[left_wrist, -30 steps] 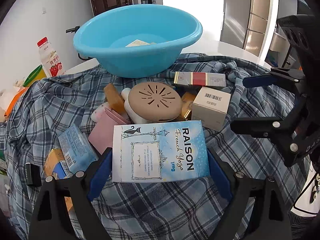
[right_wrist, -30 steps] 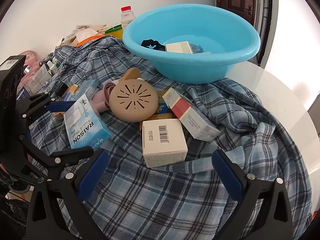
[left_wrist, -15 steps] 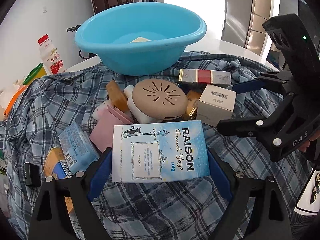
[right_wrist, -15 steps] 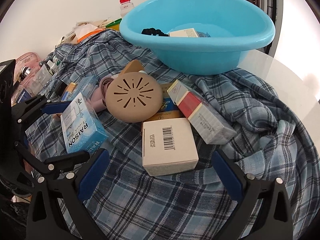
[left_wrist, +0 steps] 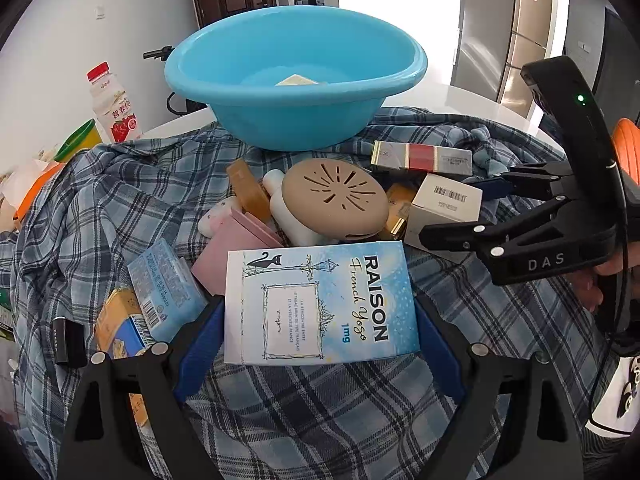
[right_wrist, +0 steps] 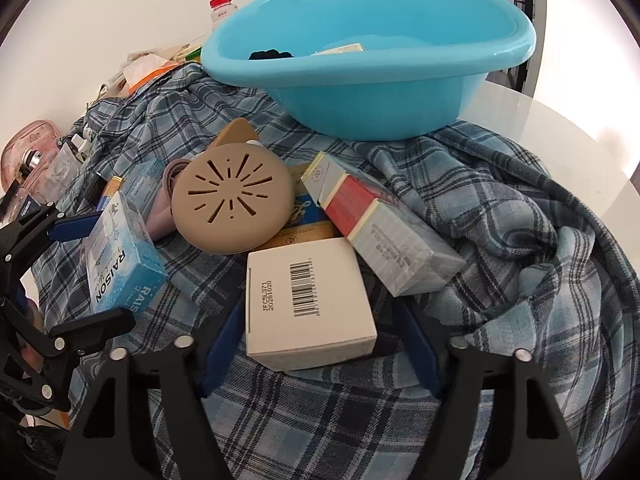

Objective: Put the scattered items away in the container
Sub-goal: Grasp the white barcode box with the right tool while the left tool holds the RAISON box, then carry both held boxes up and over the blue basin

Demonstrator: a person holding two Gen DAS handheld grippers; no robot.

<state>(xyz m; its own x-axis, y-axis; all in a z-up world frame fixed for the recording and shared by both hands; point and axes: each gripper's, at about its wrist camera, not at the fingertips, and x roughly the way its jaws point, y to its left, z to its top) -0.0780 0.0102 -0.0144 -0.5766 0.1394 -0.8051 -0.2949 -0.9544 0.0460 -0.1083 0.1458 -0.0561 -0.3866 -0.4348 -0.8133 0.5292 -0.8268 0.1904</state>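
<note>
A blue basin [left_wrist: 296, 124] stands at the back on a plaid cloth [left_wrist: 340, 420], with a small box and a black hair tie [right_wrist: 272, 55] inside. My left gripper [left_wrist: 316, 308] is shut on the light-blue RAISON box [left_wrist: 320, 300], a pad on each side. In the right wrist view that box [right_wrist: 120, 252] sits tilted between the left fingers. My right gripper [right_wrist: 318, 312] straddles the white barcode box [right_wrist: 308, 296]. Its jaws are closing, and the pads meet the box's sides. The left wrist view shows the right gripper [left_wrist: 452, 212] around this box [left_wrist: 444, 204].
Between the boxes and the basin lie a tan vented disc [right_wrist: 232, 204], a red-and-silver long box [right_wrist: 380, 236], a pink case [left_wrist: 236, 248] and a small blue packet [left_wrist: 164, 280]. A drink bottle [left_wrist: 114, 104] stands at the left. White tabletop [right_wrist: 552, 128] shows on the right.
My right gripper came down onto the white barcode box and its jaws drew in from wide open to the box's sides. The left gripper and the RAISON box kept still.
</note>
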